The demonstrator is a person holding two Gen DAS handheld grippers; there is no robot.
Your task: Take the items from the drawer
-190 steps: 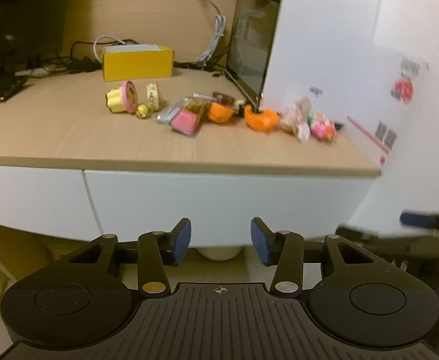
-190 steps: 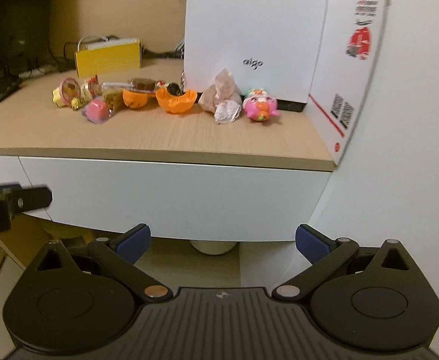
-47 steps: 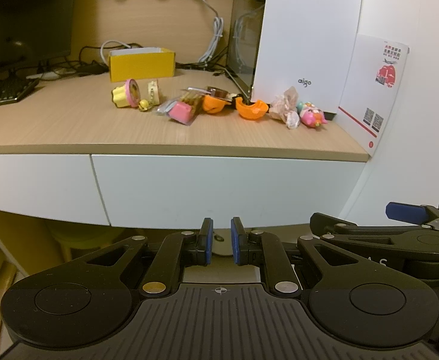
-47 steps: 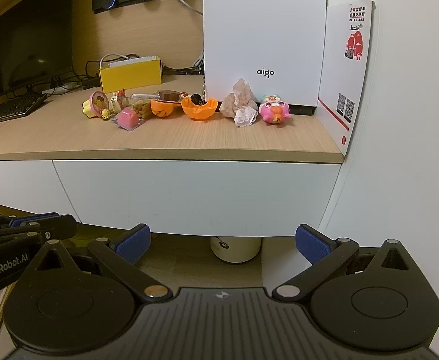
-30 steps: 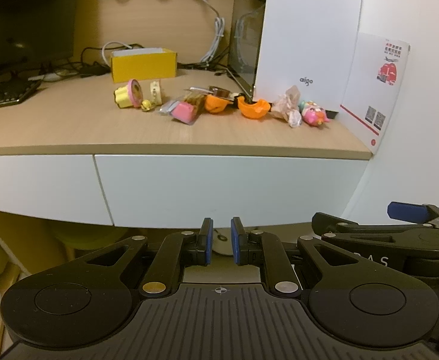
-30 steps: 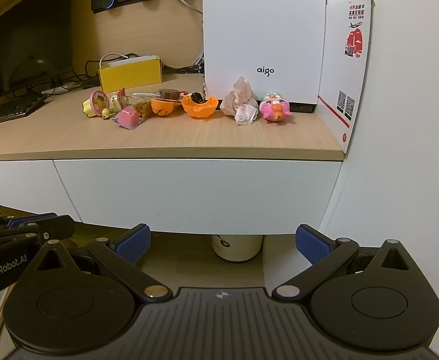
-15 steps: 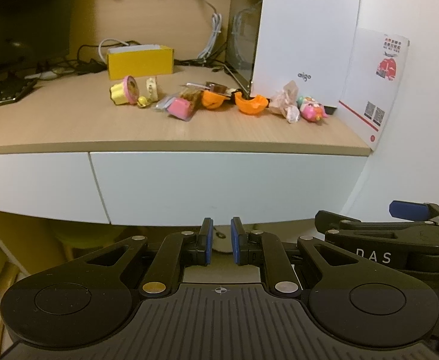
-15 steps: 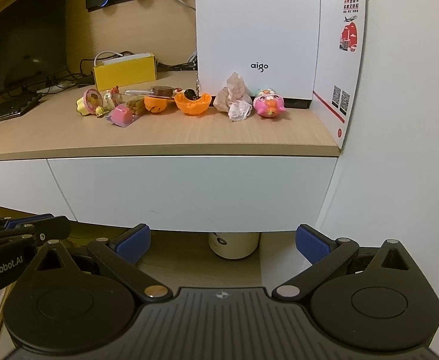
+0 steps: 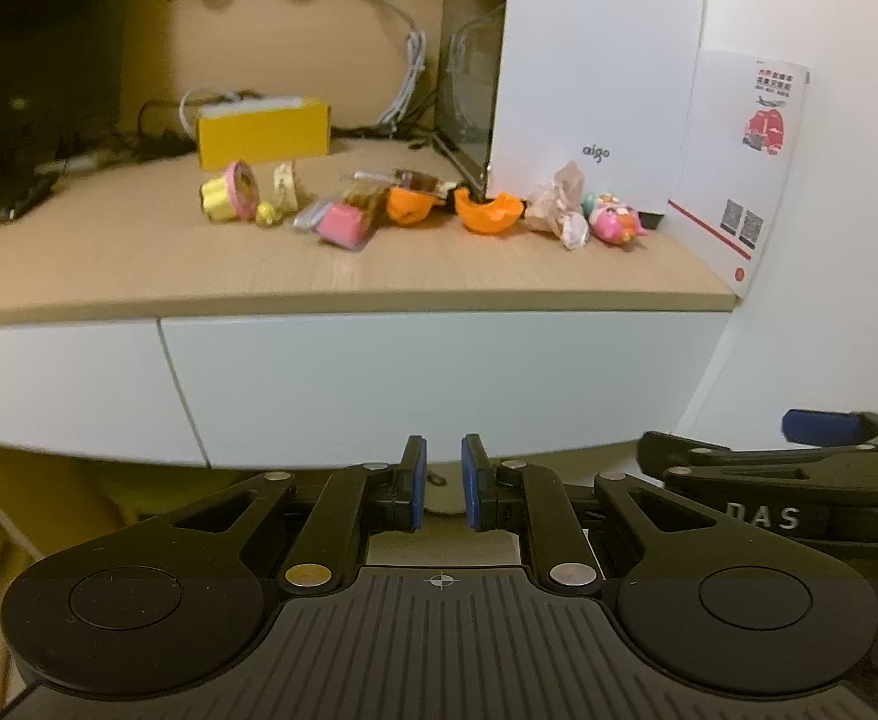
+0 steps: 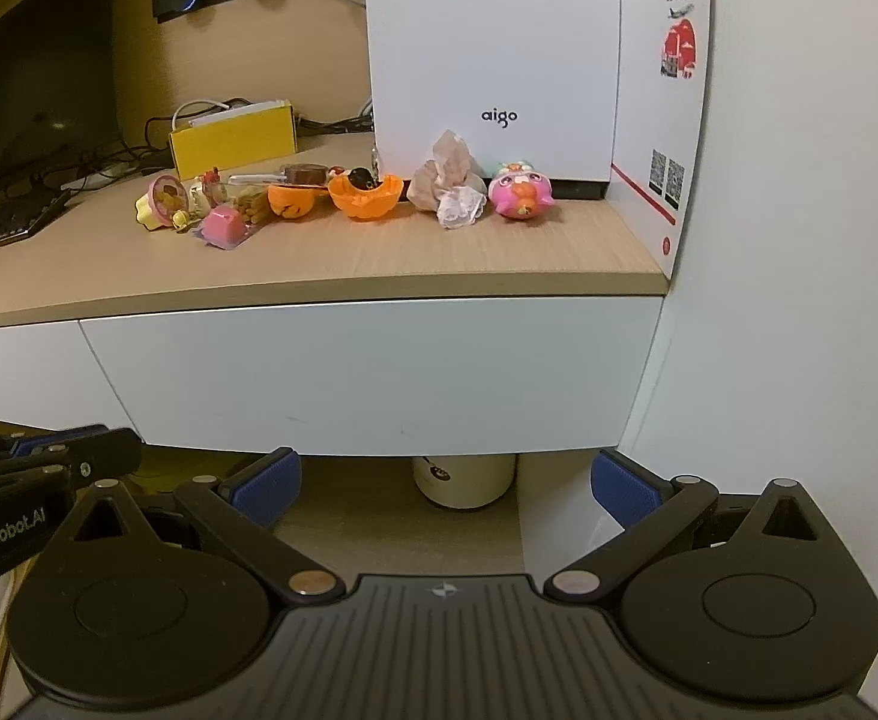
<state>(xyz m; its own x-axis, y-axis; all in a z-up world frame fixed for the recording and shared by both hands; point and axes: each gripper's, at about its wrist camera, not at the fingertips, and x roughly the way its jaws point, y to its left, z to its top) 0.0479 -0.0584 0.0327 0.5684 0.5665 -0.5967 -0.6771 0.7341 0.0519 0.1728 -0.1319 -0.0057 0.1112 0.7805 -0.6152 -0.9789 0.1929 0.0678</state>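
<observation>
The white drawer front point(image 10: 366, 372) sits flush under the wooden desktop point(image 10: 499, 252), closed. On the desk lies a row of small items: a pink round toy point(image 10: 523, 195), crumpled paper point(image 10: 448, 186), an orange shell point(image 10: 366, 192), a pink block in a wrapper point(image 10: 225, 225) and a yellow-pink cup point(image 10: 159, 201). My left gripper point(image 9: 440, 480) hangs below the drawer's lower edge, shut with only a thin slit and nothing in it. My right gripper point(image 10: 445, 480) is at the same height, open and empty.
A tall white box point(image 10: 493, 54) and a printed card point(image 10: 664, 96) stand at the desk's right end against the wall. A yellow box point(image 10: 231, 138), cables and a keyboard point(image 10: 6, 219) are further left. A white canister point(image 10: 463, 480) stands on the floor under the drawer.
The left gripper was open 6.3 s ago and has been shut since 1.6 s ago. Both views have only drifted slightly; the items and drawer have not moved.
</observation>
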